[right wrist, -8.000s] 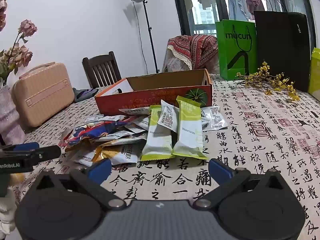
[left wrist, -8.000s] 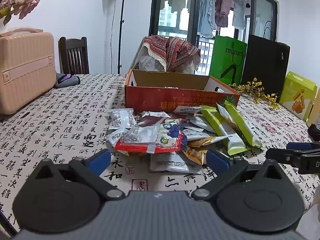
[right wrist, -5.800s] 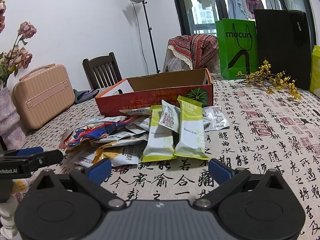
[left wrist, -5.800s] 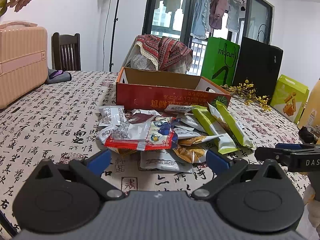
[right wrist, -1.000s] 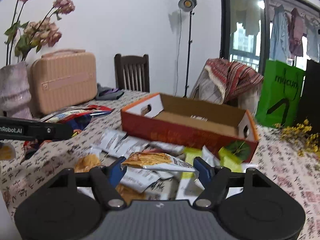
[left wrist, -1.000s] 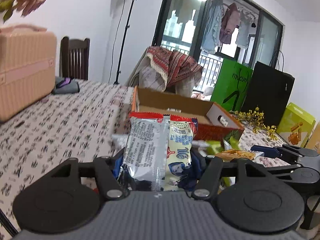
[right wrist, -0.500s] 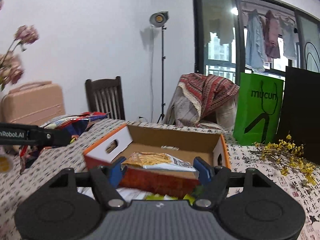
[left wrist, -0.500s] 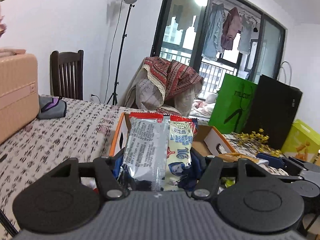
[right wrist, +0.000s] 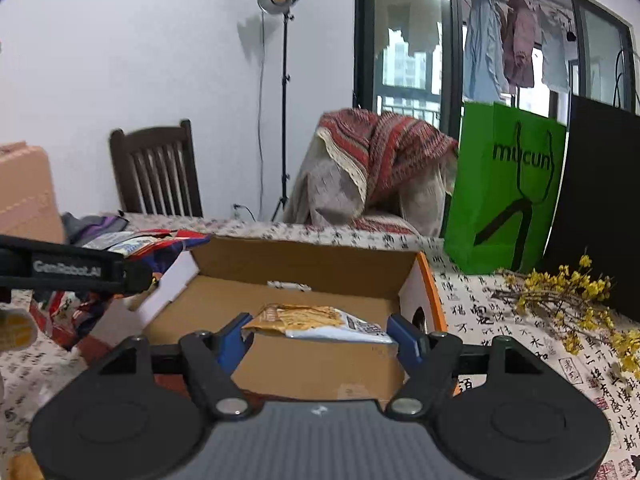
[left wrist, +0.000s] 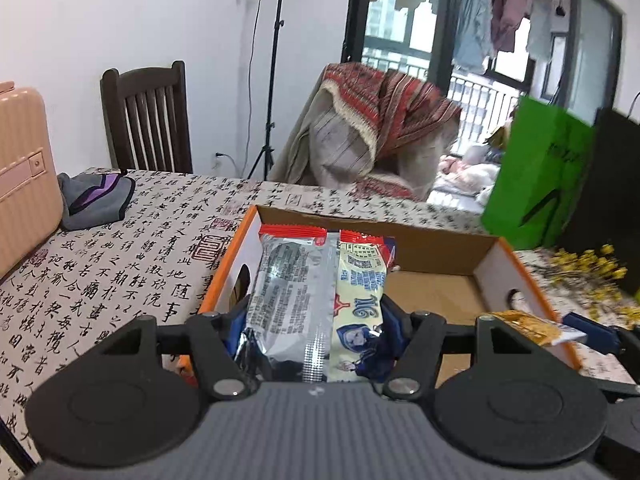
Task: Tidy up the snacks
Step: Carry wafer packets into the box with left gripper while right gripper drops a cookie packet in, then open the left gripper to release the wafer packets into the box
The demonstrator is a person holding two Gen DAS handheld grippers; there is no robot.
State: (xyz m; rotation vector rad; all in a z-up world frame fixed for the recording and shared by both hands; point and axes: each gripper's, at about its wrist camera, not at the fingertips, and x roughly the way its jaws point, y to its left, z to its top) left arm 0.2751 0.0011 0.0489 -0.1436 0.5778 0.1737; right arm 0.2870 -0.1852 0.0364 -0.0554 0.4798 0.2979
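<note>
My left gripper (left wrist: 312, 320) is shut on a silver, red and blue snack packet (left wrist: 316, 300), held upright over the left end of the open orange cardboard box (left wrist: 440, 248). My right gripper (right wrist: 320, 334) is shut on a flat yellow and white snack packet (right wrist: 316, 322), held level over the box (right wrist: 304, 264), above its near wall. The left gripper and its packet also show at the left of the right wrist view (right wrist: 132, 270). The right gripper's packet shows at the right of the left wrist view (left wrist: 532, 328). The box floor is mostly bare.
The table has a calligraphy-print cloth (left wrist: 120, 248). A pink suitcase (left wrist: 20, 176) and a grey pouch (left wrist: 96, 200) sit at the left. A green bag (right wrist: 504, 188), a black bag (right wrist: 600, 200) and yellow flowers (right wrist: 568, 296) are at the right. Chairs stand behind.
Both grippers, each with its packet, have moved forward from the snack pile to above the box. The box now fills the lower middle of both views.
</note>
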